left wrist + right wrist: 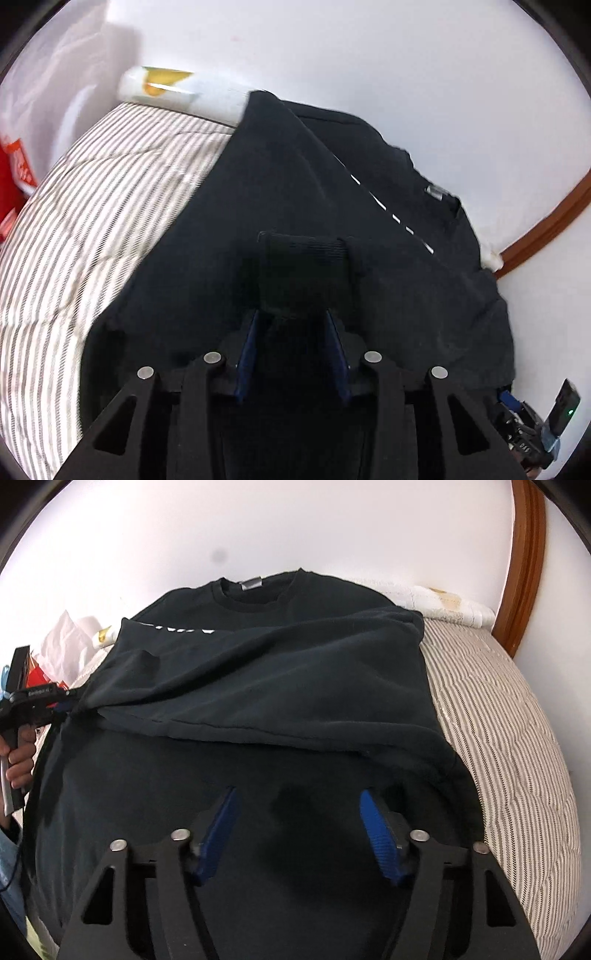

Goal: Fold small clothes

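Black shirt (280, 686) spreads beneath right gripper (299, 827).

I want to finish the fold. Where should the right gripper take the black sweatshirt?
Probably the hem fold of the sweatshirt, at its right end. Come in low from the near side: that edge lies raised across the body, and the right gripper stands open before it.
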Demonstrator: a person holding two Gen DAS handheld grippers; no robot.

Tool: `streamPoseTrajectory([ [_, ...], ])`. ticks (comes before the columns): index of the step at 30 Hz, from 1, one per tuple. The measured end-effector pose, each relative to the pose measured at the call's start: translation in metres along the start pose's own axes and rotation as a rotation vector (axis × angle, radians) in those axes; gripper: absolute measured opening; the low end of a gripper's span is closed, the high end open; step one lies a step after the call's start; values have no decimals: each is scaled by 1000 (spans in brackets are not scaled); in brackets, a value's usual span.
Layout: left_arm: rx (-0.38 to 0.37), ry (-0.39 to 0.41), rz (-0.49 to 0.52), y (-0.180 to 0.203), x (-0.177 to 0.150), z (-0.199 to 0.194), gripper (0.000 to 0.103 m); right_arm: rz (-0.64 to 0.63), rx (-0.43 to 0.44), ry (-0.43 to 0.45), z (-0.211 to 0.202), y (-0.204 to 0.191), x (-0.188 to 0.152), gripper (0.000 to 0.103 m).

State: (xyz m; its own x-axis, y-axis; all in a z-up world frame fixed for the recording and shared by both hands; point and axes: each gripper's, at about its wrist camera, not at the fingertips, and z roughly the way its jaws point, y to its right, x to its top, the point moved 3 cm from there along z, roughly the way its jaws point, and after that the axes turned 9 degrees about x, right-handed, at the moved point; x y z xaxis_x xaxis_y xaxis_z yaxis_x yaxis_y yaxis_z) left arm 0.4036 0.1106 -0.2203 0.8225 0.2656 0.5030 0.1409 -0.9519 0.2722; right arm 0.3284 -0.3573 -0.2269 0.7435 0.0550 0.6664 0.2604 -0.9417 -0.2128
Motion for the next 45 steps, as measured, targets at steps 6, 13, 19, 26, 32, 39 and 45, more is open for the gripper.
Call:
streamPoseTrajectory([
  [6, 20, 27, 11, 11, 12, 6, 25, 34, 39, -38, 20, 7, 2, 52],
  [13, -22, 138, -21, 4, 31, -23, 8, -84, 50, 32, 30, -19, 25, 50],
  [19, 22, 118, 36, 10, 28, -18, 8, -149, -44, 129, 39, -21, 47, 48],
  [26, 56, 35, 42, 5, 13, 7, 36, -46, -160, 100, 52, 13, 52, 46],
  [32, 91, 46, 89, 20, 12, 17, 43, -51, -207, 95, 55, 13, 54, 46],
  [39, 170, 157, 152, 34, 19, -1, 7, 8, -228, 116, 50, 23, 51, 46],
  [45, 162, 289, 133, 18, 43, -44, 7, 27, -391, 122, 42, 33, 48, 0],
])
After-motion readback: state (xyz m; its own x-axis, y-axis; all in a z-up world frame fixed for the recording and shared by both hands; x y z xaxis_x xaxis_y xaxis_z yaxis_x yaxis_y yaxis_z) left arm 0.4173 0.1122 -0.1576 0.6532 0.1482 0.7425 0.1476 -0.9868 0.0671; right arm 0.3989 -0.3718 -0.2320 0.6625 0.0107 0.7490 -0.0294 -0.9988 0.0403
